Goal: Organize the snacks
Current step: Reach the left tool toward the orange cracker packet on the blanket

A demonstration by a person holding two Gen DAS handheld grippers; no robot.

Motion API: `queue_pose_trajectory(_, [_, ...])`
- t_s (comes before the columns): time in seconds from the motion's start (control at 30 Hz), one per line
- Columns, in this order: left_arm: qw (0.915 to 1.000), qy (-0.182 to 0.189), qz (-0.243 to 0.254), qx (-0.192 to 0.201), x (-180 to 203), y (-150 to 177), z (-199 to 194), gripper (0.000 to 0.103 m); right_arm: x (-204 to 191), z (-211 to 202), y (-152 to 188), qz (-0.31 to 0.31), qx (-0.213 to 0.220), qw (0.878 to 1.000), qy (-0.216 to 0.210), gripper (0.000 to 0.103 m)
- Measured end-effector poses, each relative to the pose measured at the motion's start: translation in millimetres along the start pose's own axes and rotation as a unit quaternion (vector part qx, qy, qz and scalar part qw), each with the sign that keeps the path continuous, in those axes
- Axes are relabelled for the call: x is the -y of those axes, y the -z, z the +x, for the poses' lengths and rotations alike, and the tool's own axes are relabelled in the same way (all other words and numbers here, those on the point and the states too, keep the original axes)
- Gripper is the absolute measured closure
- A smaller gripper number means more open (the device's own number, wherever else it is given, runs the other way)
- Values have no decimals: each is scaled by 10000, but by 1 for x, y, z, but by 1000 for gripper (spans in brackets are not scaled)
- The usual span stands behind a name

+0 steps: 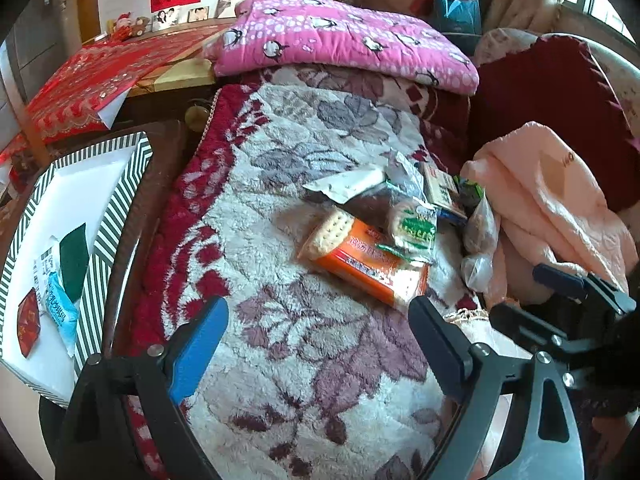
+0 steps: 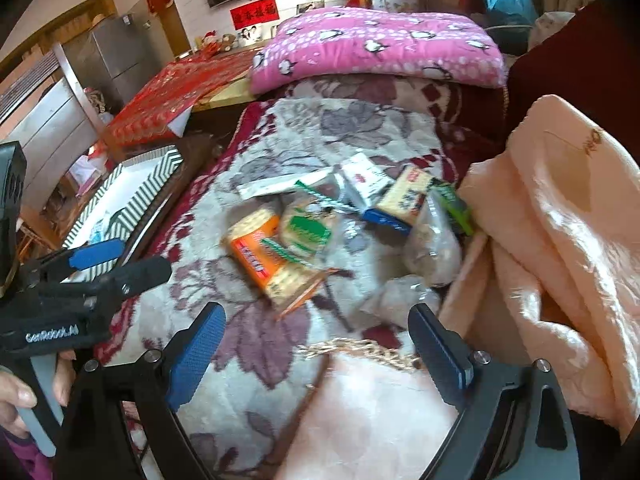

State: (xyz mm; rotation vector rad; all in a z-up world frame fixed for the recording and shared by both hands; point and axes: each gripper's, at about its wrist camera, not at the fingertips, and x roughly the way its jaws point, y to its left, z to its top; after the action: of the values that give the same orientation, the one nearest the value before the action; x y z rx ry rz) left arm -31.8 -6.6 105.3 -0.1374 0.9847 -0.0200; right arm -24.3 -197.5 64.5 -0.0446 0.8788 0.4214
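A pile of snacks lies on the flowered plush blanket [image 1: 280, 360]: an orange cracker pack [image 1: 360, 256], a green-labelled biscuit pack [image 1: 416, 224], a white packet [image 1: 348, 184] and a clear bag [image 1: 480, 228]. My left gripper [image 1: 318, 312] is open just short of the orange pack, nothing between its fingers. The right wrist view shows the same orange pack [image 2: 260, 256], a yellow and blue box [image 2: 404, 196] and the clear bag [image 2: 432, 248]. My right gripper [image 2: 318, 316] is open and empty in front of the pile. The left gripper [image 2: 124, 262] shows at the left edge.
A green-striped box [image 1: 120, 208] stands left of the blanket, holding a light blue packet [image 1: 60, 312] and a red packet [image 1: 28, 326]. A peach blanket [image 2: 560, 240] bunches at the right, against the snacks. A pink penguin quilt [image 1: 340, 36] lies behind. A hand [image 2: 16, 396] shows at lower left.
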Motion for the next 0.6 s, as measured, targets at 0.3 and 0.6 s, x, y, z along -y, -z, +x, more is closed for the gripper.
queue_pose_trajectory(0.3, [9996,-200,-91,-178,-3,1,9,12,11,6,1,197,35,9998,-67,8])
queue_pose_trajectory(0.6, [9993,-338,99,-139,6,-4,8,12,10,14,0,131,-51,9999,-1,8])
